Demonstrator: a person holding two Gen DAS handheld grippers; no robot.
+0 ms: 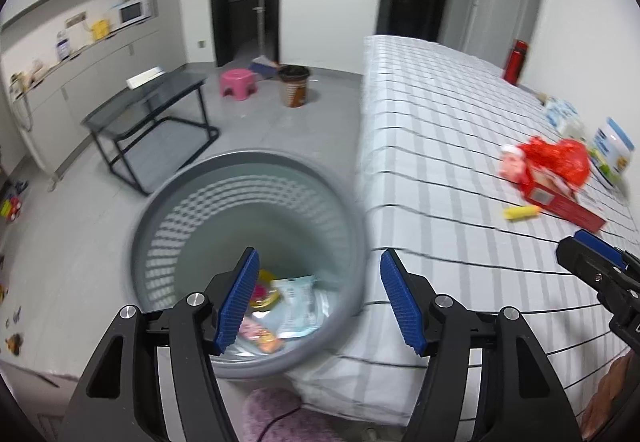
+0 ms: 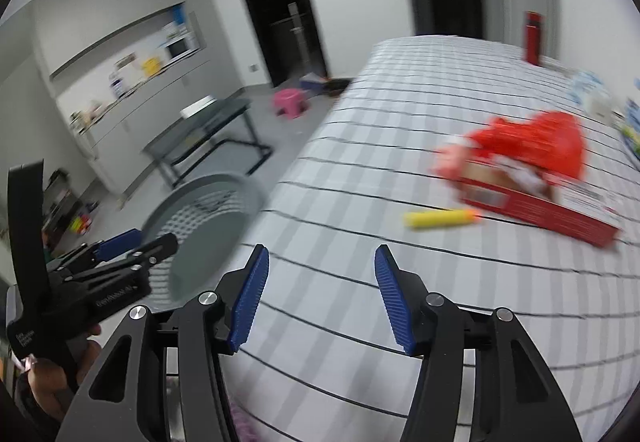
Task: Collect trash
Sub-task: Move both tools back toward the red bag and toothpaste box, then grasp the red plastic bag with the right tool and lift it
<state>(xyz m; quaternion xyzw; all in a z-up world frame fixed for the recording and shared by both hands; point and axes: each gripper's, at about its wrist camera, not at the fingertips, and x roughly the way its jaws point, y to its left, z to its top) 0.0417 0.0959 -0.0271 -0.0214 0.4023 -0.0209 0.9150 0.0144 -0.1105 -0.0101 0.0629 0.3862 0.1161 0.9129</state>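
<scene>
A grey mesh trash bin (image 1: 248, 262) stands on the floor beside the bed and holds several wrappers (image 1: 288, 306). My left gripper (image 1: 320, 302) is open and empty above the bin's right rim. On the bed lie a red plastic bag (image 1: 560, 158), a red box (image 1: 560, 202) and a yellow tube (image 1: 520, 212). My right gripper (image 2: 320, 298) is open and empty over the bed, short of the yellow tube (image 2: 440, 219), the red box (image 2: 536, 206) and the red bag (image 2: 532, 146). The bin (image 2: 204, 230) shows at the left in the right wrist view.
The bed (image 1: 440, 146) has a white sheet with grey and black stripes. A blue-and-white pack (image 1: 612, 150) and a red bottle (image 1: 516, 62) stand at its far side. A dark low table (image 1: 152, 110), a pink stool (image 1: 238, 82) and a brown bin (image 1: 294, 86) are on the floor.
</scene>
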